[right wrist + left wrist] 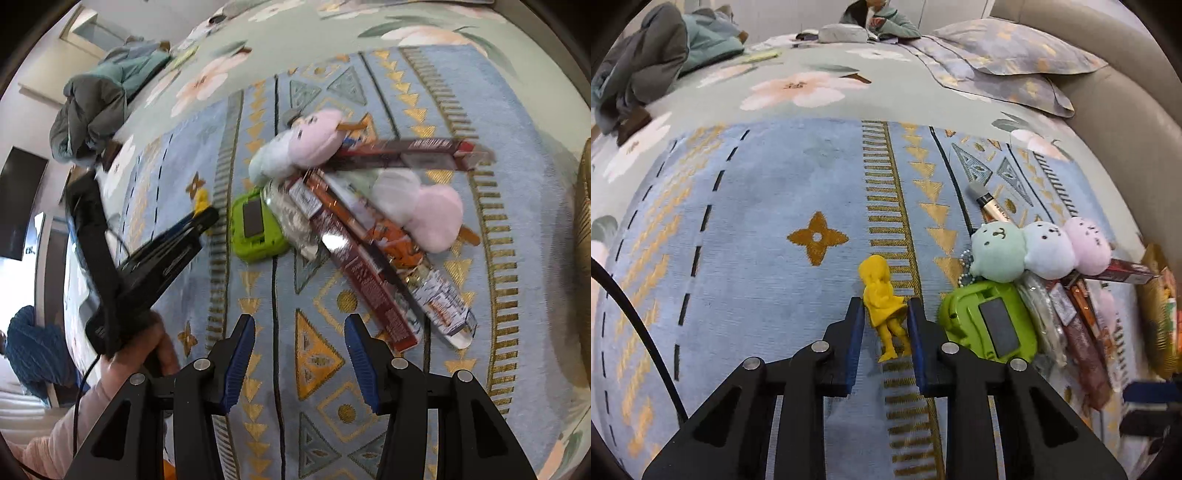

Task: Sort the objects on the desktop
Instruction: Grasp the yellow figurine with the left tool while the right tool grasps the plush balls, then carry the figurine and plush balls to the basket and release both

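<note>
My left gripper [885, 306] sits low over the blue rug [746, 236], jaws narrowed on a yellow figurine [882, 299]. Both blue pads touch its skirt; head sticks out past the fingertips, feet point back toward me. Whether it's lifted or resting on the rug, can't tell. Just right of it: green toy [990, 321], lying flat, dark panel up. Behind the toy, a plush [1038, 249] of three balls, mint, pale blue, pink, with a bead chain. A brush [988, 203] lies beyond the plush.

My right gripper [300, 363] hangs above the rug, jaws wide apart, nothing between them. Ahead of it, a heap of long snack packs [369, 258] crossed over each other, a second plush [424, 206] on top, blurred. Hand [140, 354] holds the left gripper's handle at left.
</note>
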{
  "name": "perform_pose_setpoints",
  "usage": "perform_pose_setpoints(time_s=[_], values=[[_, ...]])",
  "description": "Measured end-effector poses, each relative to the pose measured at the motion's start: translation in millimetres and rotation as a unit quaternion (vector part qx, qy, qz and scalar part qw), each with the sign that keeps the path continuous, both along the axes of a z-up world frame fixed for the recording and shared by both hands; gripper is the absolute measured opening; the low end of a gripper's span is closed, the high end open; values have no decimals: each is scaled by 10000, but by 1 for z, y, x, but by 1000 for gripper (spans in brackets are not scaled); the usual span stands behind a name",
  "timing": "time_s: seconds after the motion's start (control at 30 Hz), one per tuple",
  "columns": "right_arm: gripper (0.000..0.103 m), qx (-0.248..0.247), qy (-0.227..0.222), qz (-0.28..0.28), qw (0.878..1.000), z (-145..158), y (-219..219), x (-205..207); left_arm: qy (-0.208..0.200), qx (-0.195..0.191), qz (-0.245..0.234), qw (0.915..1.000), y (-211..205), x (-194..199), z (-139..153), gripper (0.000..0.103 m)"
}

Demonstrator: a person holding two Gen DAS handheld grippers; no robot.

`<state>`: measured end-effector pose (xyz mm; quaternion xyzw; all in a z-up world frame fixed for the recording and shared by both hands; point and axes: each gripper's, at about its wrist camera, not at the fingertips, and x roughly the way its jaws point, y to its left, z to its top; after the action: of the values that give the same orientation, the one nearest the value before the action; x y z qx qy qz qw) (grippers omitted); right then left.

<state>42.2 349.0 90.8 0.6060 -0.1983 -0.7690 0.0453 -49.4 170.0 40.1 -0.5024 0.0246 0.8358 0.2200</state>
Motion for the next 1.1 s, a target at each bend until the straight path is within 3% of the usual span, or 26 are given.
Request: perform_pose_setpoints(time_s=[0.17, 0.27, 0.3, 0.47, 0.63, 0.77, 0.87, 0.9, 0.97, 1.1], values=[[49, 306, 660, 342, 9968, 28, -6, -25, -186, 288, 24, 9994, -17, 10, 13, 20], [67, 653, 1006, 924, 9885, 39, -19, -57, -251, 363, 29, 9990, -23, 17, 18, 20], [67, 755, 1046, 1154, 9849, 41, -25, -69, -283, 381, 35, 9989, -25, 19, 19, 20], [67, 978, 932, 2286, 9641, 26, -44, -130, -455, 474, 144, 9977, -32, 26, 15, 20], [67, 1099, 138, 2877, 9513, -16, -43, -162, -529, 563, 180, 9969, -39, 30, 15, 21], [67, 1237, -44, 2798, 9520, -38, -39, -158, -613, 577, 272, 9961, -43, 31, 11, 21], [66, 1304, 216, 2619, 9560, -41, -37, -148, -677, 590, 327, 9954, -44, 31, 7, 21], [59, 1325, 294, 2523, 9581, -40, -35, -146, -680, 579, 331, 9954, -44, 32, 7, 21], [49, 1086, 404, 2178, 9691, -35, -24, -143, -683, 574, 323, 9955, -42, 33, 7, 21], [45, 582, 494, 1465, 9863, -28, 2, -135, -701, 581, 269, 9955, -37, 35, 8, 21]])
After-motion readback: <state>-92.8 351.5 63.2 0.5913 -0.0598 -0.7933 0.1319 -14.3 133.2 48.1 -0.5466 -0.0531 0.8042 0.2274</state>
